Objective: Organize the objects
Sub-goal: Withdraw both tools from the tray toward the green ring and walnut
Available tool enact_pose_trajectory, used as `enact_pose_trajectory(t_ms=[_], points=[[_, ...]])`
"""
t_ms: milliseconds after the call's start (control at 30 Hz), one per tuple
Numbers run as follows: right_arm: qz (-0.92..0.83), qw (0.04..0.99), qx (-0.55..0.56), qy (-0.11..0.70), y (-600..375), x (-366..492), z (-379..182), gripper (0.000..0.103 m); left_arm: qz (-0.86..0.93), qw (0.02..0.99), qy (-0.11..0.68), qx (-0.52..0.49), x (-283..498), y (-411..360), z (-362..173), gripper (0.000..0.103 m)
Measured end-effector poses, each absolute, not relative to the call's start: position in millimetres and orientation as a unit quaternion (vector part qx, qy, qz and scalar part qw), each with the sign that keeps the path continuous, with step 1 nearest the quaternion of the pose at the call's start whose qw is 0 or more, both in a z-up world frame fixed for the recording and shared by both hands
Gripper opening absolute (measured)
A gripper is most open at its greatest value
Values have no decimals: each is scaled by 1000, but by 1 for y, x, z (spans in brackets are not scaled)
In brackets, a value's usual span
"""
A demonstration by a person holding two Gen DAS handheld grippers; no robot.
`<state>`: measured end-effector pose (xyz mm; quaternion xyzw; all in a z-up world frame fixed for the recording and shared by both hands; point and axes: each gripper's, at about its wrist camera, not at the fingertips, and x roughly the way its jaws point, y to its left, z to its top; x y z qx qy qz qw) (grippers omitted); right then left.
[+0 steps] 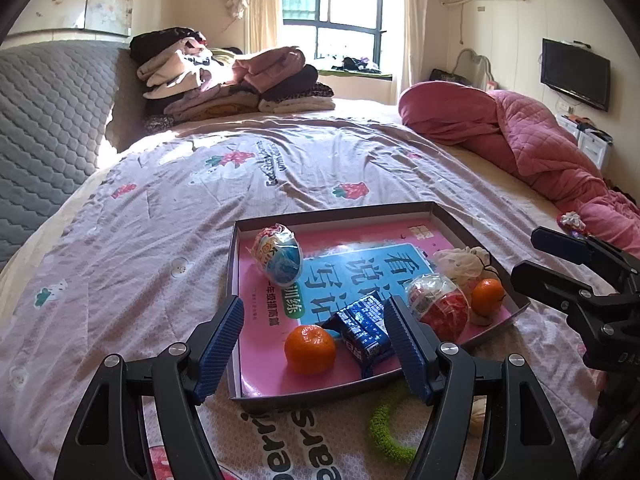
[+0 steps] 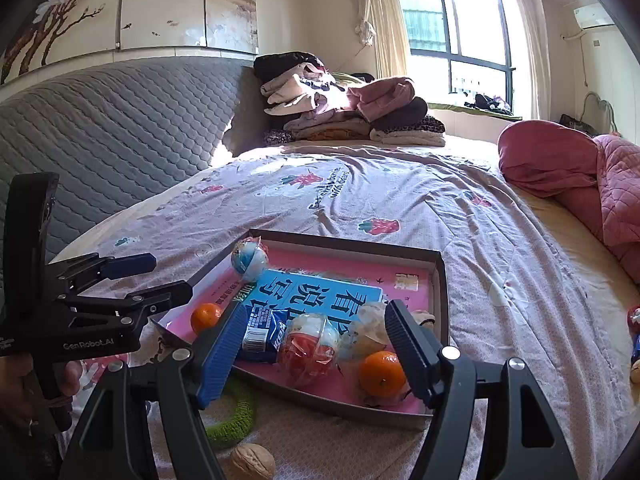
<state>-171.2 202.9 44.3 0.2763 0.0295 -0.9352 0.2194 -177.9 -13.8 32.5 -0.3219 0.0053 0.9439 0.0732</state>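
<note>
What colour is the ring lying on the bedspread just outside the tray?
Bright green, fuzzy-textured ring; the right wrist view shows it best.

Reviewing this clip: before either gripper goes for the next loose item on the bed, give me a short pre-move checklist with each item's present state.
1. Left gripper open, nothing between its blue ribbed pads: ok.
2. Right gripper open and empty: ok.
3. Shallow grey cardboard tray with the pink book cover lying flat on the bedspread: ok.
4. Items already in the tray, including the two small oranges and the blue snack packet, inside its rim: ok.
5. Fuzzy green ring and brown walnut outside the tray: not ok, not yet sorted.
6. Whether more loose items lie at the bed's right edge: cannot tell.
</note>
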Motion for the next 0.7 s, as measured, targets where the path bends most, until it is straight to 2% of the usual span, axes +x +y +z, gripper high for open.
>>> enact_pose_trajectory(t_ms=[700], points=[[-944, 221, 245, 27, 215, -125, 60, 71, 955, 68, 17, -290, -136, -12, 58, 74]])
